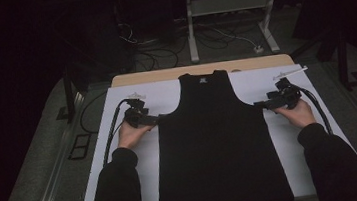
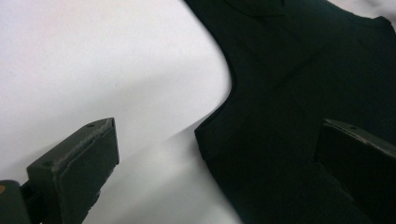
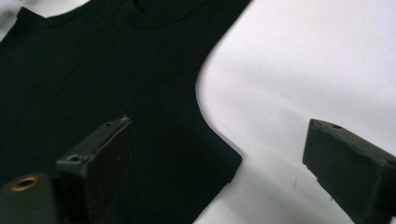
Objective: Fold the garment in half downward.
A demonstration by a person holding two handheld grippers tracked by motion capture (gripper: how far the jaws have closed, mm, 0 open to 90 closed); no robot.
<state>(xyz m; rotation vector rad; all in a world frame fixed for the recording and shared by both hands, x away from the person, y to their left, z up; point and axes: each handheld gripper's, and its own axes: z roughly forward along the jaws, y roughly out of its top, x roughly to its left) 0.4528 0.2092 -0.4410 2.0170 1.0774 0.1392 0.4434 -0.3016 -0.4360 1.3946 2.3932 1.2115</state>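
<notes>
Black tank top (image 1: 219, 146) lies flat, face up, on the white sheet (image 1: 116, 99) covering the table. Straps and neck point to the far edge, hem hangs at the near edge, so the long axis runs near to far, roughly centred between the side edges.

Left gripper (image 1: 152, 119) sits at the top's left side, just under the armhole; right gripper (image 1: 260, 105) mirrors it on the right side. Both point inward at the side seams, equally near.

Left gripper view: jaws spread wide, released, nothing pinched; underarm corner of the tank top (image 2: 299, 130) lies between them, one jaw over cloth, the other over the white sheet (image 2: 93, 60). Right gripper view: same layout, jaws apart, not gripping, corner of the tank top (image 3: 93, 70) between them, white sheet (image 3: 303, 70) under the outer jaw.

Likely next: each side pinches its underarm corner. Cloth edge runs across each jaw gap, so closing should catch it if the jaws are low enough. Contact with the cloth can't be told.
</notes>
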